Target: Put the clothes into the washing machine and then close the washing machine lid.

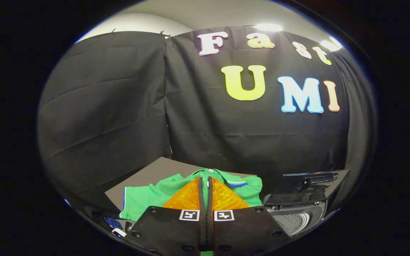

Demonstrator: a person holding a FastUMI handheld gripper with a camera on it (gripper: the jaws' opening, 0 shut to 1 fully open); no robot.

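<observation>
The gripper [205, 185] is seen from behind, its two fingers drawn close together, with just a thin sliver of green visible in the slit between them. Whether cloth is actually pinched there, or merely seen through the gap, cannot be told.

A green shirt [148, 199] is spread just beneath and beyond the fingers. Its collar is found right at the fingertips, a small round tag showing at the neck, and a blue trim line is seen on the collar's right side. A blue edge is also seen running down the sleeve on the left. The shirt is laid on a grey board [155, 170], whose far corner reaches toward the wall.

To the right of the fingers, close beside the shirt, the washer [297, 217] is seen. Its lid [311, 185] is raised, standing open behind the opening, and the perforated drum is glimpsed below it. The shirt is outside the machine, on the board.

Down at the left, beside the gripper's body, a small dark blue item [113, 223] is spotted with something white next to it; what these are cannot be made out.

Black cloth [112, 106] is hung across the back of the booth, with folds and a seam near the middle. Above it, a pale ceiling is seen with bright lights [269, 27] glaring at the upper right.
</observation>
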